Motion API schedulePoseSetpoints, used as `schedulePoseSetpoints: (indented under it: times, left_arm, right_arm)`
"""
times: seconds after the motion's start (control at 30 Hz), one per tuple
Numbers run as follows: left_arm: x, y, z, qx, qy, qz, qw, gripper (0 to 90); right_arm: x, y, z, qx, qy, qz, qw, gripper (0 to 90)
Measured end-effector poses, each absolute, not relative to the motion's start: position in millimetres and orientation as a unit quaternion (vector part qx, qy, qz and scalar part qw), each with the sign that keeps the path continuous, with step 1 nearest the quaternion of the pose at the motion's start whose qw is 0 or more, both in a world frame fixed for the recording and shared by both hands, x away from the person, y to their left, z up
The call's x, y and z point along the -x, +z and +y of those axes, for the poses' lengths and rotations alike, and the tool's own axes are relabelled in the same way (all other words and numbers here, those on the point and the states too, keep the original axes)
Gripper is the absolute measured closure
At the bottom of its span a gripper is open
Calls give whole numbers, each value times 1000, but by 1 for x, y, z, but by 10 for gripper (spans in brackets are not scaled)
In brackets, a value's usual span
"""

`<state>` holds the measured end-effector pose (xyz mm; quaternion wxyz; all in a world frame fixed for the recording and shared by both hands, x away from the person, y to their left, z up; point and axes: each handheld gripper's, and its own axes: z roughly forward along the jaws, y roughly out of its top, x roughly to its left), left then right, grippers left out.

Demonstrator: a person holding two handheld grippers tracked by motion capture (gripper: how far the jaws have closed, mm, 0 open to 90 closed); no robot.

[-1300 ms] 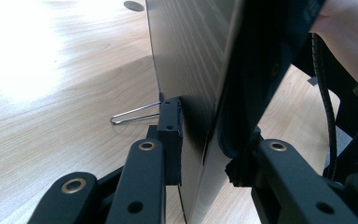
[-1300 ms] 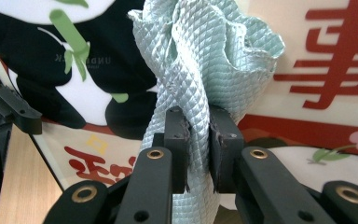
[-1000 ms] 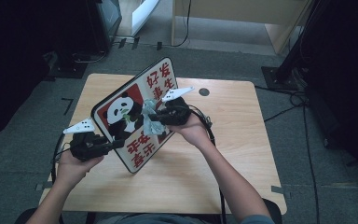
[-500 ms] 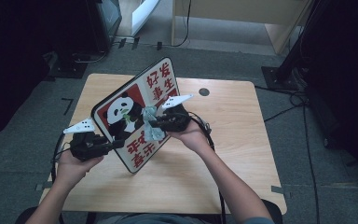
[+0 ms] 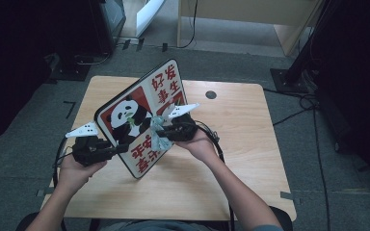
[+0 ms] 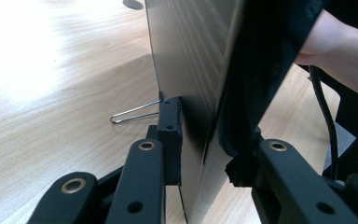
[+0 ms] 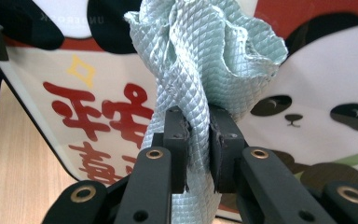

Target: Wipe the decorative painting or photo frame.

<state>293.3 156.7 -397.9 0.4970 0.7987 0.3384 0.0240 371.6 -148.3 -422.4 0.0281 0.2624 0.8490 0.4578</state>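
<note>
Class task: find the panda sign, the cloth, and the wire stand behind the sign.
panda sign [image 5: 125, 118]: high view, on the panda picture.
cloth [image 7: 200, 56]: right gripper view, on the bunched folds.
wire stand [image 6: 133, 112]: left gripper view, on its loop.

Panda board [image 5: 139, 120] upright on table [image 5: 241, 144], left tongs [image 5: 120, 148] at its edge, cloth [image 5: 158, 134] against its front

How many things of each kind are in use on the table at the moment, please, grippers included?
Panda sign board, clamped at its edge by the left gripper: 1
Pale green cloth, pinched in the right gripper against the board's face: 1
Grippers, left gripper and right gripper: 2
Total: 4
</note>
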Motion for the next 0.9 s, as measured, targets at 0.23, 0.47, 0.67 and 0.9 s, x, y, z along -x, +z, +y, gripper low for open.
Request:
schedulePoseSetpoints:
  times: [0.23,0.47,0.67,0.9]
  left_arm:
    - [-293,-398,157,-798,23,338,498,719]
    - [-293,-398,157,-799,22,337,498,718]
    - [-294,-398,157,-799,21,337,497,718]
    - [-294,-398,157,-800,18,336,498,716]
  right_arm:
    - [-369,-433,-151,-262,457,849,33,794]
    - [-367,-442,-152,-266,451,851,28,793]
    - [-367,-449,-154,-272,445,853,22,793]
    - [-367,-456,-156,-272,437,857,20,793]
